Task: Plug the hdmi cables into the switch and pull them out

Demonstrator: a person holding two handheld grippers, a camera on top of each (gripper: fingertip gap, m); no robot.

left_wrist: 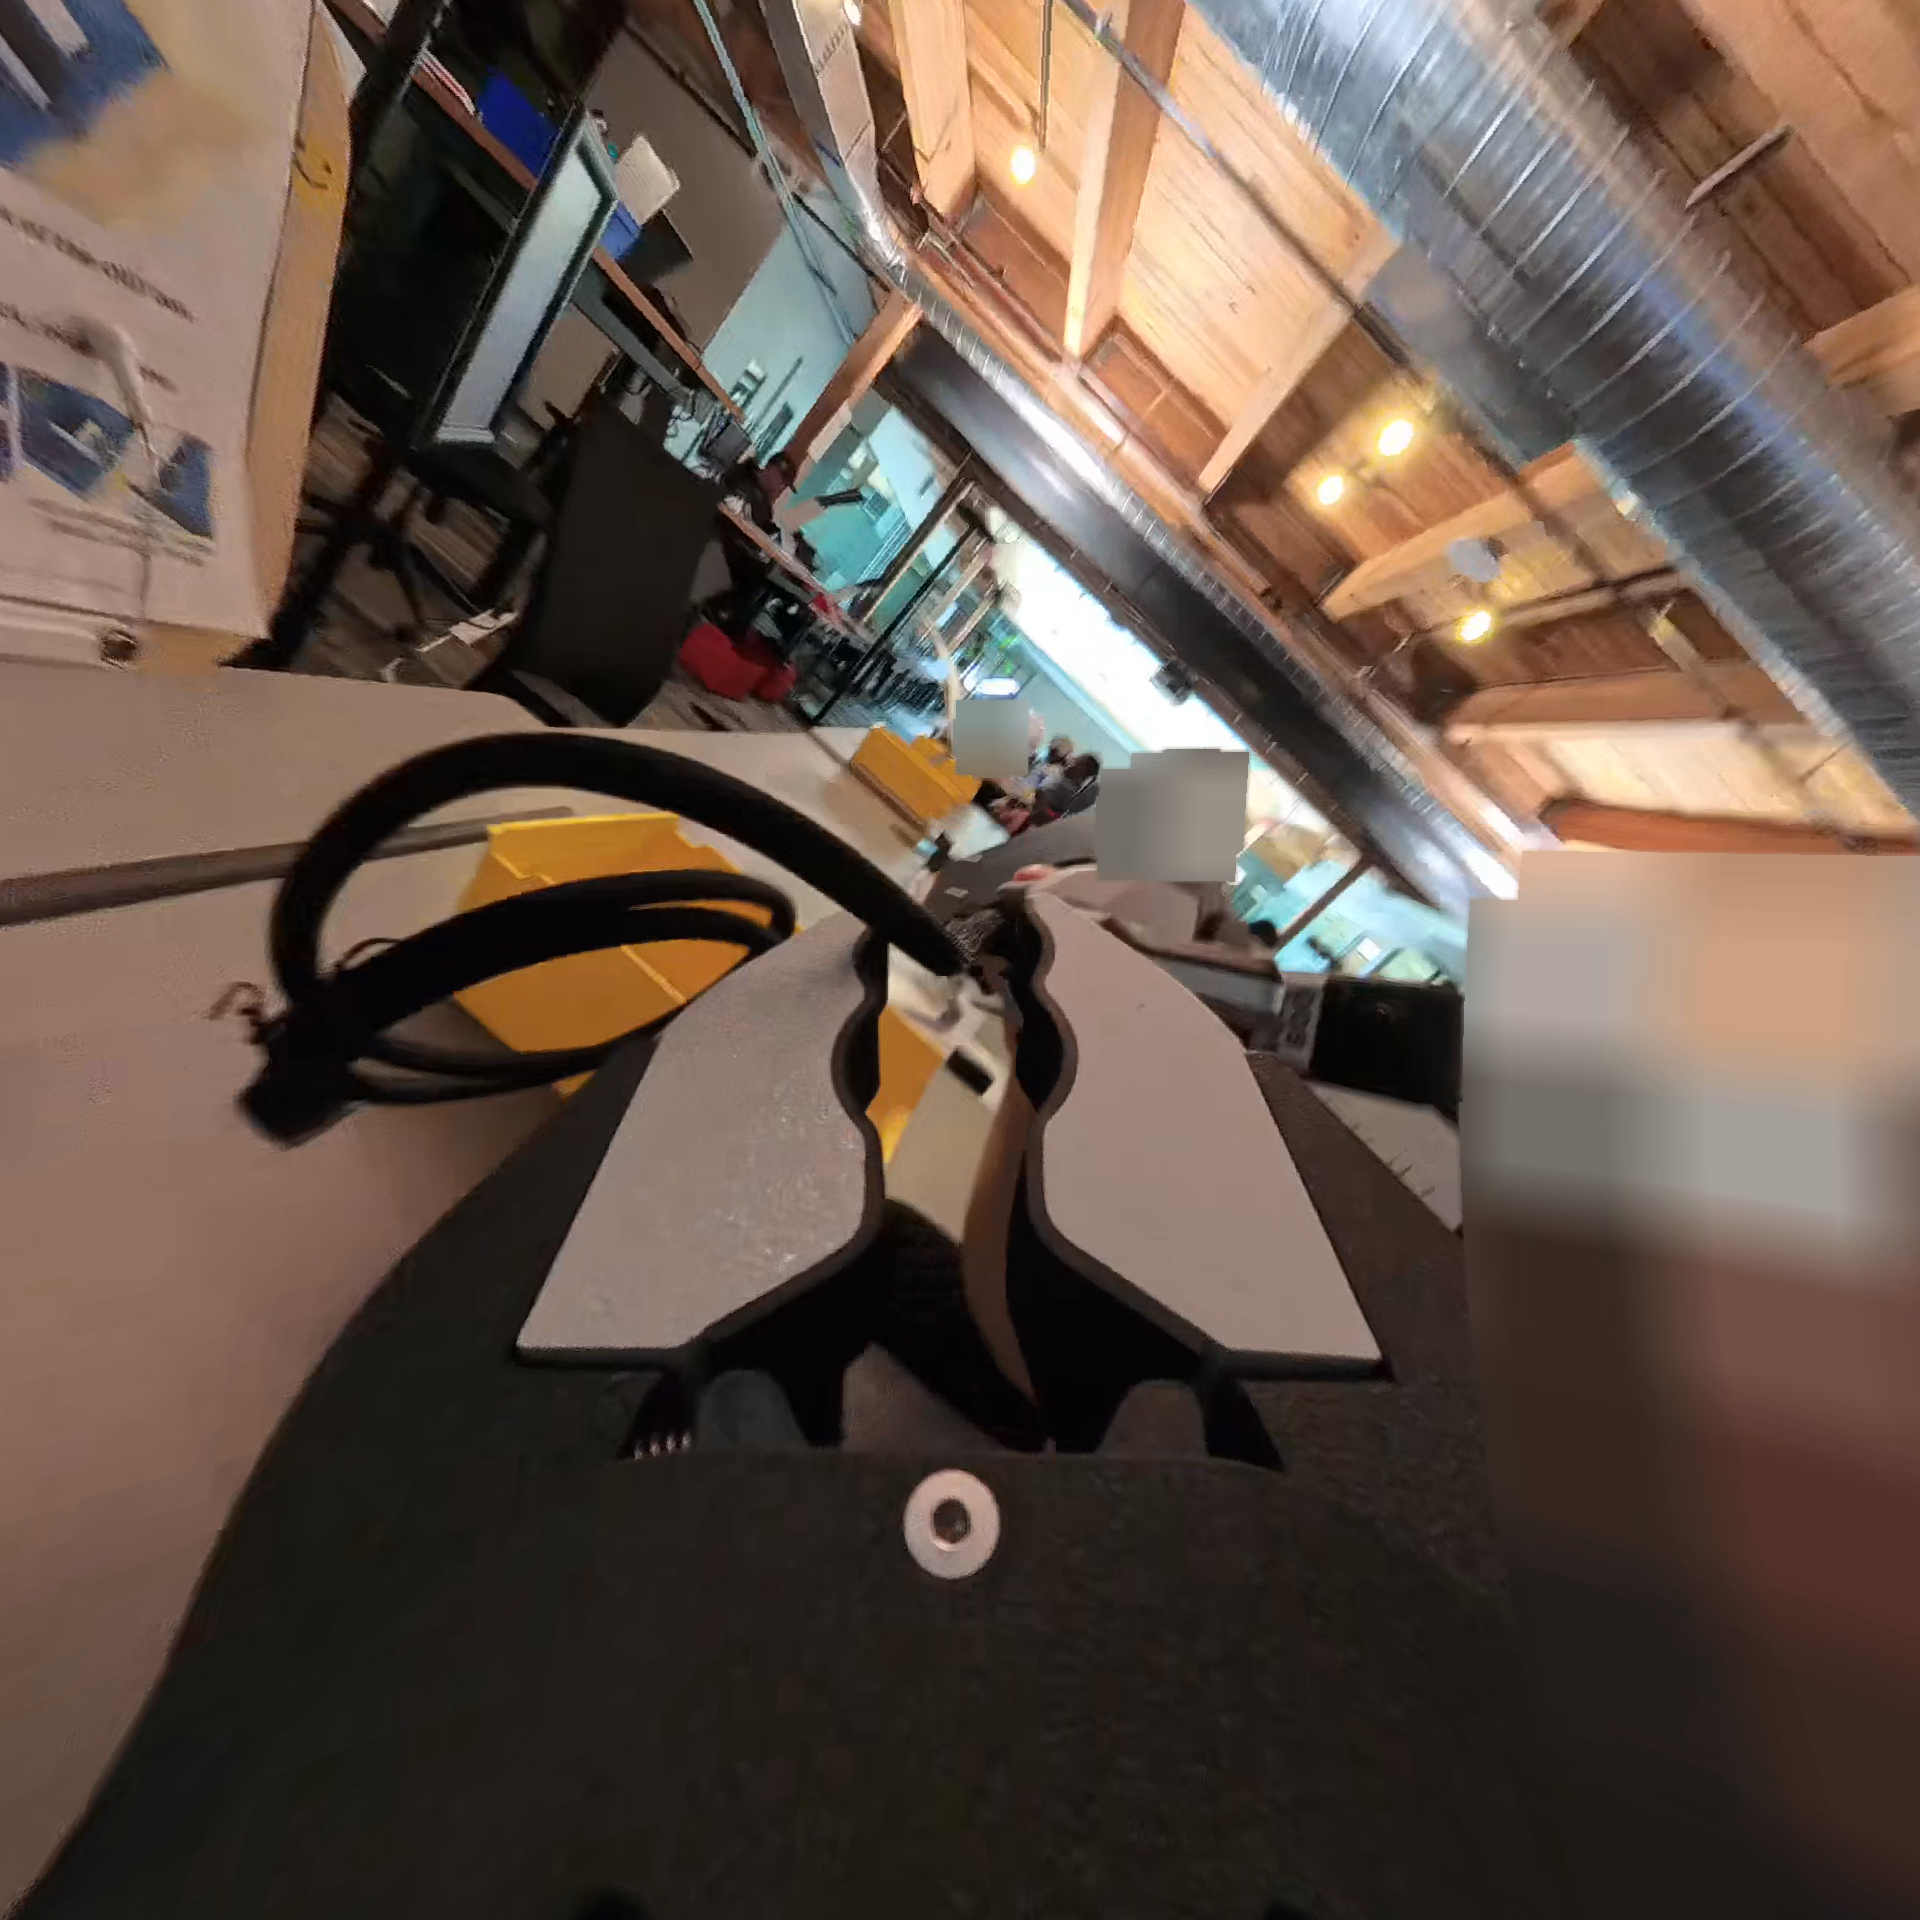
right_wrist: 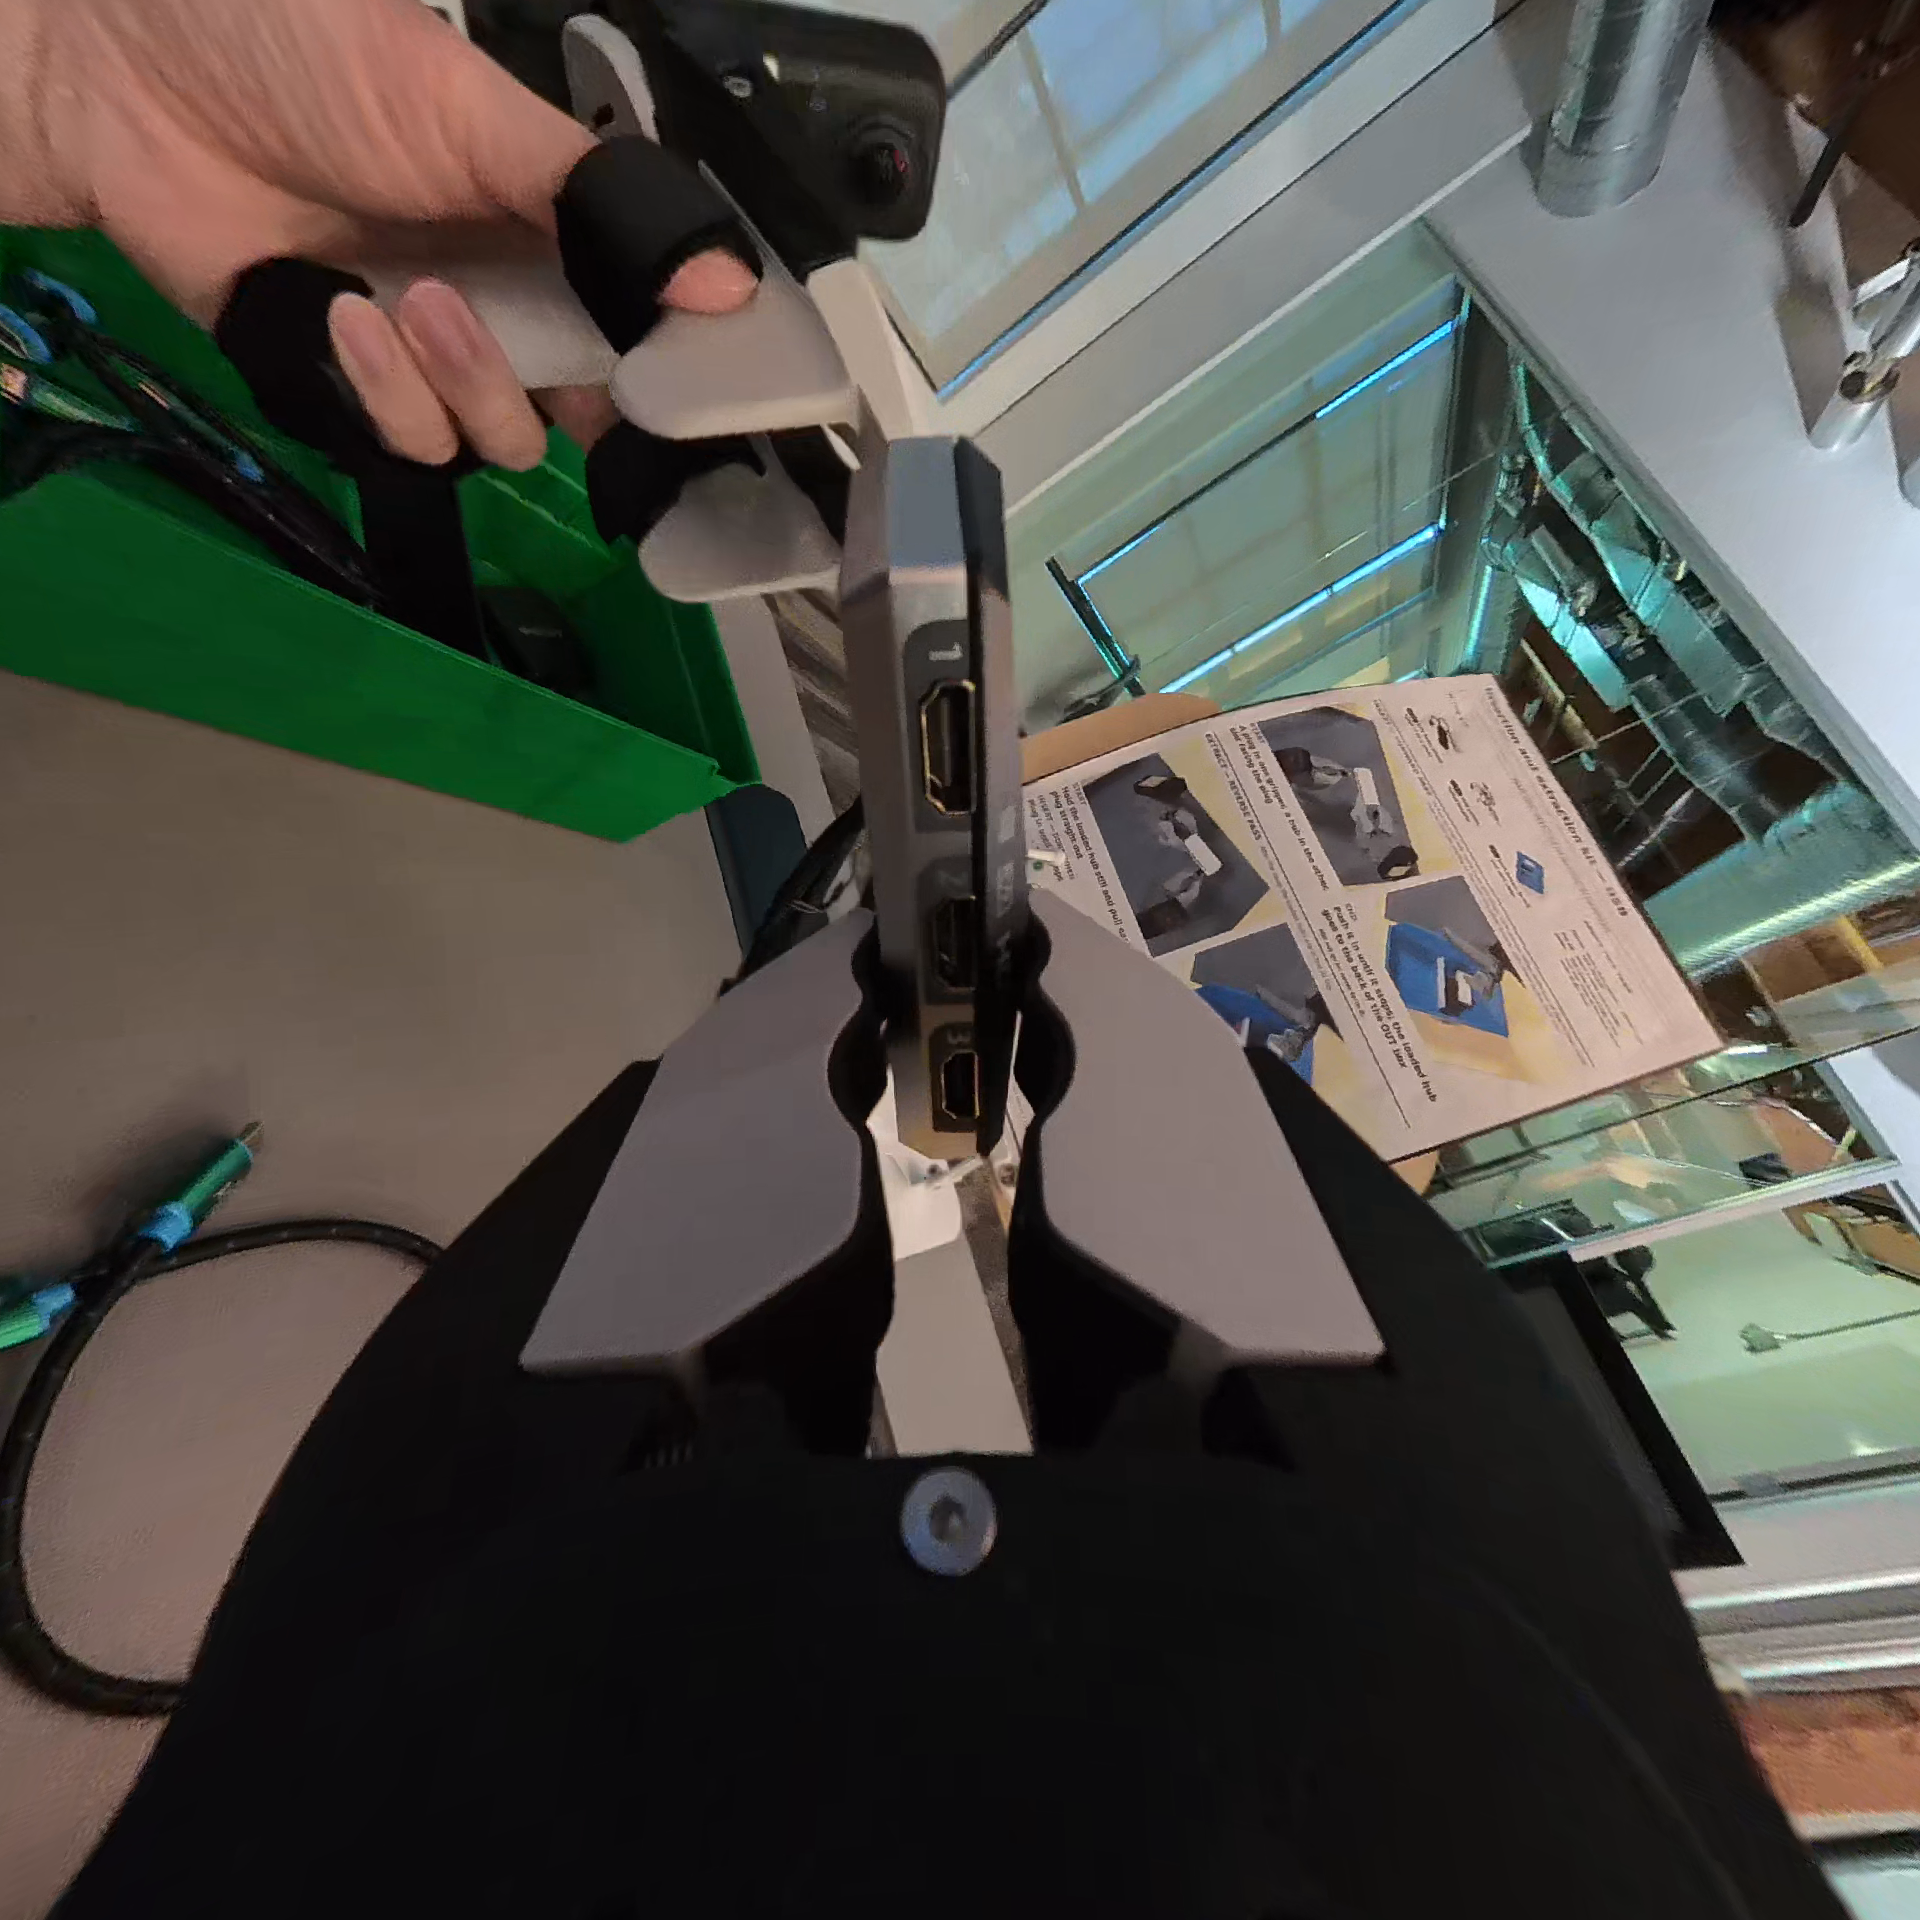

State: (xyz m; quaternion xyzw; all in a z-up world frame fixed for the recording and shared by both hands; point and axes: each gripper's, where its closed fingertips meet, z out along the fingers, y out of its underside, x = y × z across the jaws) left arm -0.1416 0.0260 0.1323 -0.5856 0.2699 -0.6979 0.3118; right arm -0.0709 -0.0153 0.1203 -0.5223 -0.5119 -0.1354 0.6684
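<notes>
Right gripper (right_wrist: 951, 997) has its jaws clamped on the grey switch (right_wrist: 925, 665), held upright off the table with three open ports facing the camera. Left gripper (left_wrist: 951, 971) pinches the end of a black cable (left_wrist: 582, 769) (plug itself is hidden), looping above a yellow bin (left_wrist: 613, 977) on the table (left_wrist: 125, 1195). Green bin (right_wrist: 312, 644) sits at the table's far edge.

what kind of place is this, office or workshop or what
Most likely an open-plan workshop or lab in a converted industrial building. Exposed wooden ceiling beams and a bare metal air duct run overhead, while the grey worktable carries a green parts bin and a printed instruction sheet.
</notes>
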